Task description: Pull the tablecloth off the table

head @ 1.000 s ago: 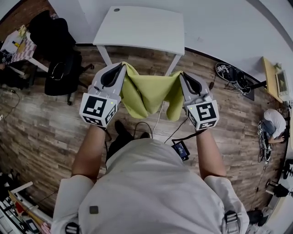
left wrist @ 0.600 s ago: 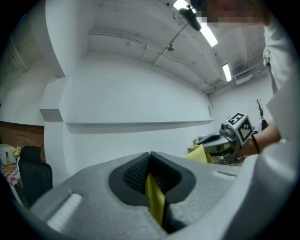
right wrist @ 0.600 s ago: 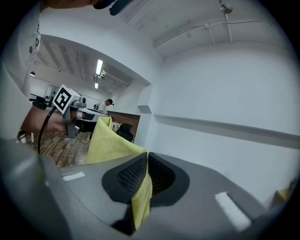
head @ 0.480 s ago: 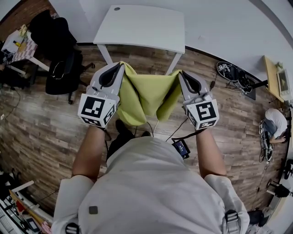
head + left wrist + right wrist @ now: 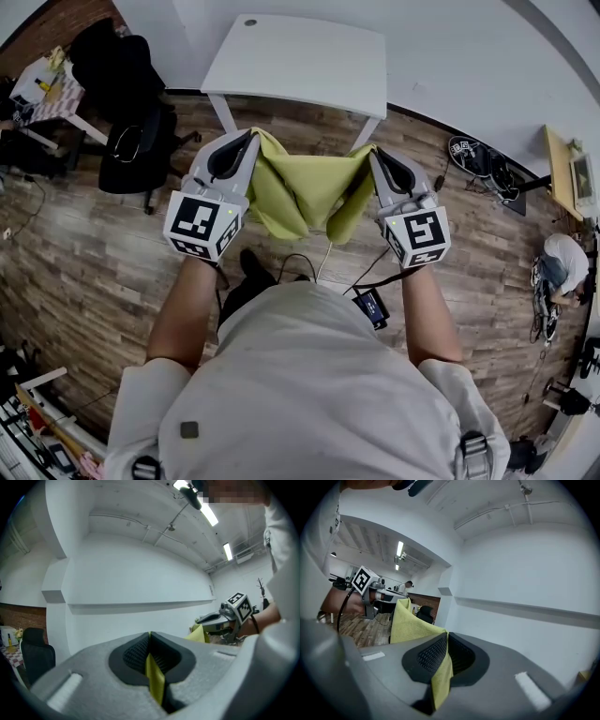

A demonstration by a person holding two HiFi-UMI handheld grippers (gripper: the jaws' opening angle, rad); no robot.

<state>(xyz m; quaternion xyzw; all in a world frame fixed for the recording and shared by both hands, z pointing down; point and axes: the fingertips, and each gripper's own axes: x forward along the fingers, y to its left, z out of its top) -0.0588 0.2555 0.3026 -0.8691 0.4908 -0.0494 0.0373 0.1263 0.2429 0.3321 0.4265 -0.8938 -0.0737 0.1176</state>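
Observation:
A yellow-green tablecloth (image 5: 302, 192) hangs in folds in the air between my two grippers, above the wooden floor and apart from the white table (image 5: 300, 61), whose top is bare. My left gripper (image 5: 251, 139) is shut on the cloth's left corner; in the left gripper view a thin yellow edge (image 5: 153, 681) is pinched between the dark pads. The right gripper (image 5: 373, 155) is shut on the other corner, and the cloth (image 5: 412, 625) drapes away from its jaws (image 5: 446, 641) toward the left gripper (image 5: 370, 590).
A black office chair (image 5: 131, 141) stands left of the table. Cables and a small device (image 5: 370, 307) lie on the floor by my feet. Shoes (image 5: 478, 155), a wooden shelf (image 5: 562, 169) and a crouching person (image 5: 562, 258) are at the right.
The hanging folds of the cloth have swung and gathered a little higher. Both grippers keep their grip at about the same place.

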